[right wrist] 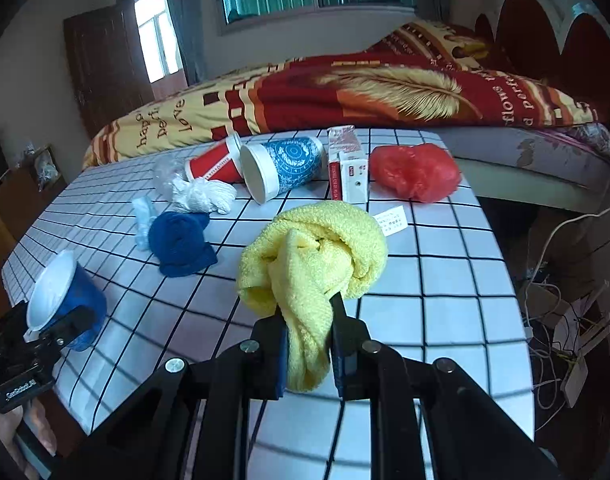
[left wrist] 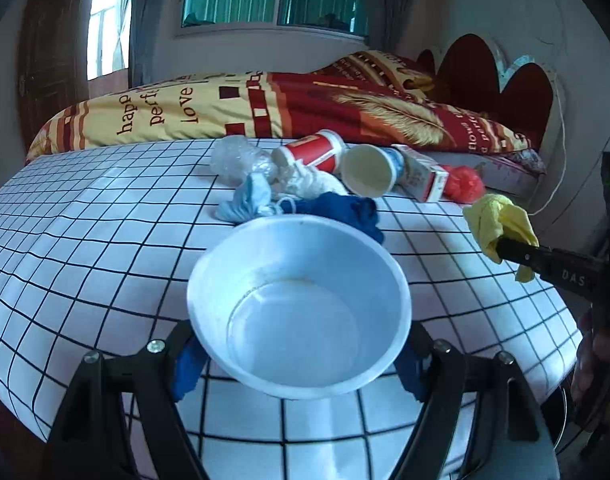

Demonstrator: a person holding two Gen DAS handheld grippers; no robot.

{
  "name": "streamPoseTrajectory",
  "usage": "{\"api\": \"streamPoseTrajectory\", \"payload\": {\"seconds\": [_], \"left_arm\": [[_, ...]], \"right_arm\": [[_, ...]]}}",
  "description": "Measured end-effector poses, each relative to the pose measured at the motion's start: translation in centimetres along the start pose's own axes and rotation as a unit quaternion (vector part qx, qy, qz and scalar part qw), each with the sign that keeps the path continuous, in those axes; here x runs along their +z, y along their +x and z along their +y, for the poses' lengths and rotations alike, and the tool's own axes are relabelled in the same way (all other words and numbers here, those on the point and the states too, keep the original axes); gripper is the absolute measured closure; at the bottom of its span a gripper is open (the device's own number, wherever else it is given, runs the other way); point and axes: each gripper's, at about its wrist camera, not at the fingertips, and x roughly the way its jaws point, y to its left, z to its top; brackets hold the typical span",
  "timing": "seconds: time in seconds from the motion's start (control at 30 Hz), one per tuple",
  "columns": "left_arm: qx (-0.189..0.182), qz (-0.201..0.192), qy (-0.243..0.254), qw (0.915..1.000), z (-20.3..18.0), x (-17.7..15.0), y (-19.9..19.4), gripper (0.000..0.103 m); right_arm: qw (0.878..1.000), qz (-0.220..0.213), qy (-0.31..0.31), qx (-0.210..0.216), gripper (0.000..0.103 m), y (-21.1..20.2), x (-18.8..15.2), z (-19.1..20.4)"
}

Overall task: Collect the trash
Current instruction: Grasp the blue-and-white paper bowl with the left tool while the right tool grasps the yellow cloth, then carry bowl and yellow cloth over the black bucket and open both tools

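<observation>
Trash: yellow cloth (right wrist: 313,256) pinched in our right tongs (right wrist: 307,344) over the table (right wrist: 445,308); left tongs (left wrist: 301,364) clasp the white bowl (left wrist: 299,312), which lies to the cloth's left.

A white tablecloth (right wrist: 445,272) ruled in a black grid carries a yellow cloth (right wrist: 317,248), a dark blue cloth (right wrist: 181,244), a white bundle of string (right wrist: 205,196) and a red plastic bag (right wrist: 417,172). A red cup (right wrist: 213,168) lies beside a blue-and-white patterned cup (right wrist: 289,164) and a red-and-white carton (right wrist: 349,168). The bowl (left wrist: 301,304) is white inside, blue outside. Behind, a bedspread (right wrist: 385,92) in red and yellow bears a golden feather print
</observation>
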Motion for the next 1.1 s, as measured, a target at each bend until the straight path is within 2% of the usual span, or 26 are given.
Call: {"api": "streamPoseTrajectory", "payload": {"seconds": [0.33, 0.6, 0.87, 1.1], "left_arm": [[-0.033, -0.011, 0.032, 0.9989, -4.4, -1.0, -3.5, 0.024], [-0.066, -0.016, 0.059, 0.9959, -8.1, -1.7, -5.5, 0.024], [-0.102, -0.015, 0.084, 0.9911, -12.1, -2.6, -6.3, 0.024], [-0.132, -0.013, 0.114, 0.9846, -16.0, -3.4, -6.8, 0.024]], "right_arm": [[0.999, -0.045, -0.007, -0.014, 0.087, -8.7, -3.6, -1.3], [0.997, -0.066, 0.007, -0.04, 0.088, -14.6, -7.0, -4.6], [0.994, -0.071, 0.033, -0.076, 0.088, -18.7, -10.2, -8.2], [0.991, -0.06, 0.061, -0.103, 0.088, -19.9, -12.6, -11.3]]}}
